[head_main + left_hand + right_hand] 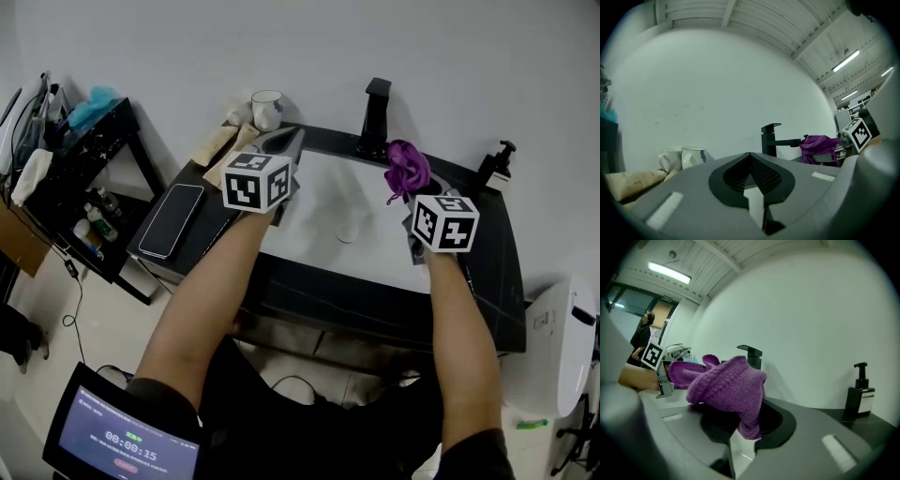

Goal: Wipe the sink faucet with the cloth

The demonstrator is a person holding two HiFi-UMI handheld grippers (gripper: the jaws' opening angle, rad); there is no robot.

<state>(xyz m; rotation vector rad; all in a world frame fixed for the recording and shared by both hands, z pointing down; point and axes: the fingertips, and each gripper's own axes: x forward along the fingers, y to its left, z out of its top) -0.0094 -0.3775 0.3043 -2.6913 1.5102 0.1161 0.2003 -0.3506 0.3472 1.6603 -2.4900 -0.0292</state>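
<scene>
Head view
- left gripper: held over the left edge of the sink, tips pointing to the far wall.
- right gripper: over the right part of the sink, near side of the faucet.
- cloth: purple, bunched at the right gripper's tip, just beside the faucet base; contact with the faucet cannot be told.
- counter: dark; a soap dispenser stands at its far right, a mug at the far left, and a phone lies flat at the left.

Left gripper view
- fingers: closed, tips meeting, nothing between them.
- ahead: the black faucet stands upright, spout pointing right toward the cloth; the mug is at the left against the wall.

Right gripper view
- fingers: closed on the cloth, which is pinched between them, bulges above the tips and hangs a fold down into the gap.
- ahead: the faucet top shows just behind the cloth; the soap dispenser is well apart at the right.
</scene>
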